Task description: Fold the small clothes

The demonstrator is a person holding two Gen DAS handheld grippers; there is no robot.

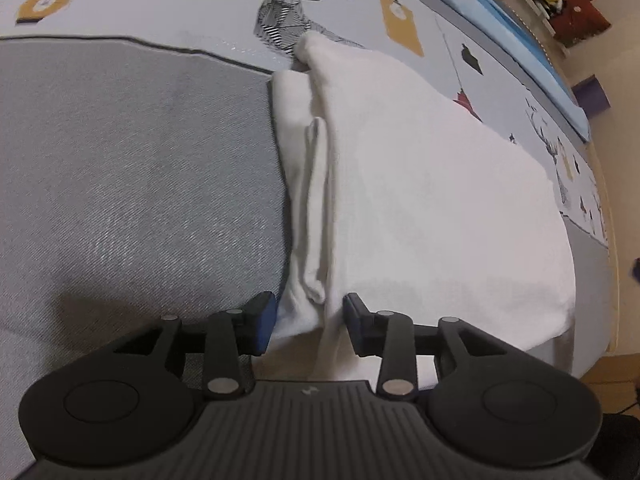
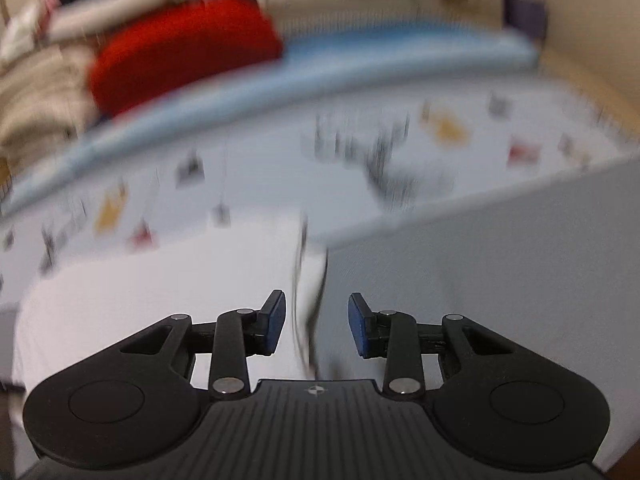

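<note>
- Your white garment lies doubled over on the bed, one fold made, its left edge bunched.
- Your left gripper straddles the near hem, jaws apart; your right gripper hangs apart, empty.
- More folding looks due.

open grey bed surface left of the folded white garment: free passage there. printed sheet beyond the garment also unobstructed. far edge blocked by a blue mat bearing a red cushion and stacked bedding. right wrist view blurred.
</note>
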